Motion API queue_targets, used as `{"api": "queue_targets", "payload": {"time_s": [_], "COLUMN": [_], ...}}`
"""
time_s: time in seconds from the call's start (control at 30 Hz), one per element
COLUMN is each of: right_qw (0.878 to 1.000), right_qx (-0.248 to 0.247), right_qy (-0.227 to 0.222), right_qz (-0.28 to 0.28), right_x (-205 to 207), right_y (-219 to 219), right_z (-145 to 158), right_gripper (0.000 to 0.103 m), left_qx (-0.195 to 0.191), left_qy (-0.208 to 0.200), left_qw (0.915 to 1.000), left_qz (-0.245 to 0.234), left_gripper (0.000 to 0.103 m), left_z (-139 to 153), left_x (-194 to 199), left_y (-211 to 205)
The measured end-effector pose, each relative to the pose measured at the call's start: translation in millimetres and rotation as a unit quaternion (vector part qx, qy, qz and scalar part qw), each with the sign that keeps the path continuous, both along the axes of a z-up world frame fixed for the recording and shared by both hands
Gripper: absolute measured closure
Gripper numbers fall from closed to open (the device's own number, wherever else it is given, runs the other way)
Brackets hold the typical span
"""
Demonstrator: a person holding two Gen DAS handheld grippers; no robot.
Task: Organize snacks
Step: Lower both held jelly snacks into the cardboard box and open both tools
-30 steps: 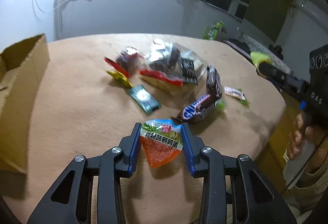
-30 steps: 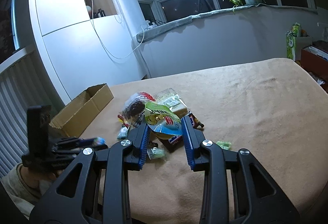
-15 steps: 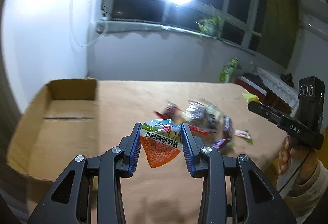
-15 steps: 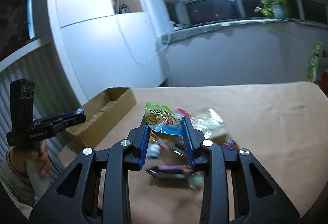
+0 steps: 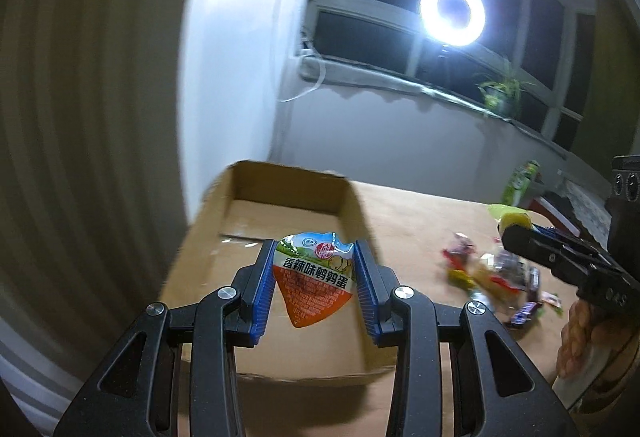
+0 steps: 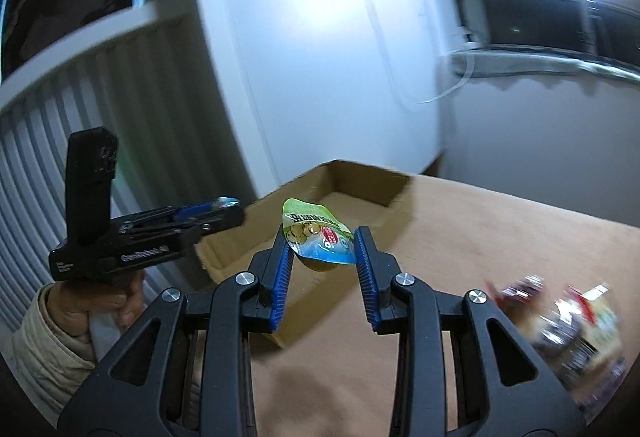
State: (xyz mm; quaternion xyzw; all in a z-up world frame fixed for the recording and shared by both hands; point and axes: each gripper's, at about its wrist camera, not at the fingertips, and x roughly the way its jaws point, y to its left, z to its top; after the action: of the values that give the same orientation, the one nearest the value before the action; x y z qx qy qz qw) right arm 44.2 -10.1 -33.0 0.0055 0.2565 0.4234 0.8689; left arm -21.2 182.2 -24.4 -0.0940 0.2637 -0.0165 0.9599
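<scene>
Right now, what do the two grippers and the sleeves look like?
Both grippers, left and right, are black with cut-out linkage arms, silver pivot screws and ribbed blue pads. Each carries an upright black block on its body, and the left one bears small white lettering. The person's sleeve is cream; the other sleeve hardly shows.

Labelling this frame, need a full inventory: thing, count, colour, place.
cardboard box: 1, brown, open, table's far left end
orange egg-snack pack: 1, orange and white, in left gripper
green egg-snack pack: 1, green and blue, in right gripper
loose snacks: pile, mixed colours, blurred, on table right of box
table: 1, tan
ring light: 1, white, by window
potted plant: 1, green, windowsill
left gripper: black, blue pads
right gripper: black, blue pads
</scene>
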Motion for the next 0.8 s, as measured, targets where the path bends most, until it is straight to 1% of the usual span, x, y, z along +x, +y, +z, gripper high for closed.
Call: {"api": "queue_targets", "payload": {"time_s": [0.13, 0.3, 0.37, 0.4, 0.43, 0.47, 0.5, 0.53, 0.57, 0.63, 0.73, 0.77, 0.8], "right_qw": [0.999, 0.999, 0.998, 0.997, 0.997, 0.997, 0.998, 0.998, 0.998, 0.998, 0.995, 0.995, 0.994], "right_qx": [-0.014, -0.03, -0.047, -0.055, -0.061, -0.061, -0.057, -0.053, -0.053, -0.064, -0.092, -0.094, -0.096], "right_qy": [0.001, 0.003, 0.015, 0.018, 0.018, 0.018, 0.02, 0.02, 0.019, 0.014, 0.002, 0.001, 0.0], "right_qz": [0.031, 0.043, 0.049, 0.048, 0.042, 0.035, 0.031, 0.027, 0.02, 0.004, -0.027, -0.036, -0.045], "right_x": [3.4, 14.4, 20.8, 23.5, 25.0, 25.8, 25.6, 24.1, 22.5, 18.4, 11.4, 9.8, 9.0], "right_y": [42.6, 72.1, 84.1, 87.5, 89.3, 88.1, 85.5, 82.5, 78.3, 72.5, 65.3, 60.9, 57.6], "right_z": [-5.9, -13.6, -21.5, -23.9, -26.9, -28.6, -29.7, -29.8, -29.4, -27.6, -23.4, -20.7, -18.9], "right_gripper": [0.071, 0.07, 0.068, 0.065, 0.06, 0.046, 0.032, 0.027, 0.025, 0.025, 0.022, 0.019, 0.014], "left_qx": [-0.008, -0.021, -0.015, -0.011, -0.008, -0.005, -0.003, -0.002, 0.005, 0.015, 0.012, 0.008, 0.001], "left_qy": [0.015, 0.029, 0.036, 0.035, 0.034, 0.033, 0.031, 0.028, 0.023, 0.024, 0.031, 0.038, 0.044], "left_qw": [0.9998, 0.9993, 0.9991, 0.9991, 0.999, 0.9986, 0.9981, 0.9978, 0.9971, 0.9958, 0.9946, 0.9945, 0.9945], "left_qz": [0.007, 0.009, 0.016, 0.023, 0.029, 0.042, 0.052, 0.059, 0.072, 0.087, 0.098, 0.098, 0.095], "left_gripper": [0.067, 0.066, 0.063, 0.062, 0.059, 0.044, 0.034, 0.023, 0.022, 0.022, 0.022, 0.022, 0.022], "left_z": [-12.0, -25.1, -27.1, -26.3, -26.2, -24.1, -22.3, -21.2, -17.1, -12.5, -8.2, -8.5, -7.8], "left_x": [6.6, 14.8, 16.2, 13.9, 13.1, 9.1, 5.4, 3.0, -2.8, -6.8, -9.3, -9.0, -10.2], "left_y": [15.5, 24.7, 25.4, 26.9, 28.5, 29.3, 30.7, 32.2, 31.4, 29.8, 30.1, 31.1, 30.0]}}
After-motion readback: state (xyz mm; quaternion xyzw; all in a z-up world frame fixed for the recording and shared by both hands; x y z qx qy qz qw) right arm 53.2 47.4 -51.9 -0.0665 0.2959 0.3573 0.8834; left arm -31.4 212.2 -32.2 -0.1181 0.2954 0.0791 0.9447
